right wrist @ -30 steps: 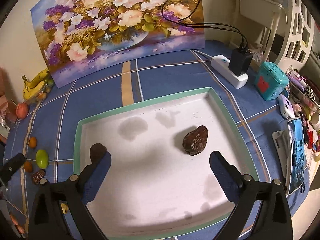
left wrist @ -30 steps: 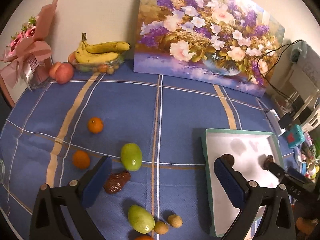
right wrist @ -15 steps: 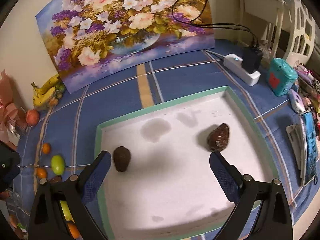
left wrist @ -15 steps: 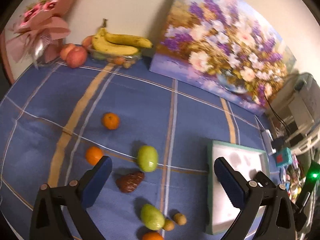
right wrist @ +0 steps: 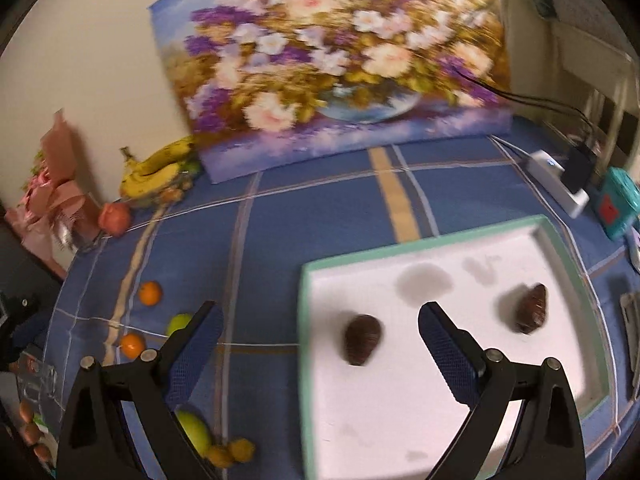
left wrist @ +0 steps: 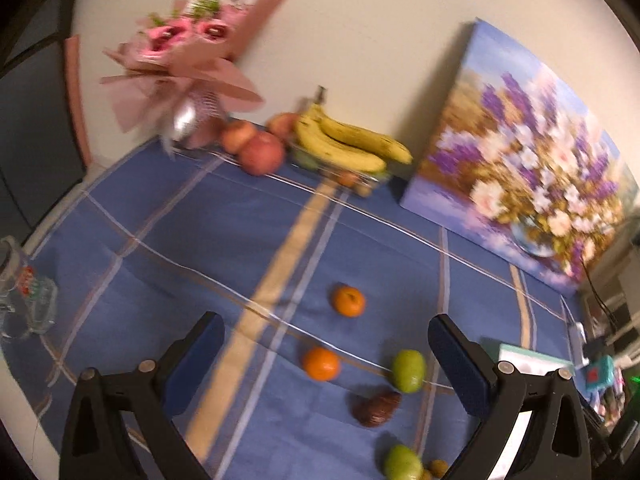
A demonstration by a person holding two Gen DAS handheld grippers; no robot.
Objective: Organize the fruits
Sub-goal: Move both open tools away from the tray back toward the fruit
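Both claws gape empty: left gripper (left wrist: 326, 354) above the loose fruit, probably choosing one. Small round orange tangerine (left wrist: 321, 363) sits between its fingers; wrinkled brown date (left wrist: 378, 407) at five o'clock. Right gripper (right wrist: 316, 340) straddles the green-rimmed white tray (right wrist: 420, 248).

Left gripper (left wrist: 326, 354): two black plastic finger arms with triangular cut-outs in the frame. Round silver screw heads at the joints, two visible per arm. Inner faces carry dark blue rectangular pads (left wrist: 456, 366).

Right gripper (right wrist: 316, 344): same build. Black arms, silver screws, triangular openings. Its blue pads (right wrist: 446, 354) show a fine cross-hatched texture. No sleeve or hand visible in either wrist view.
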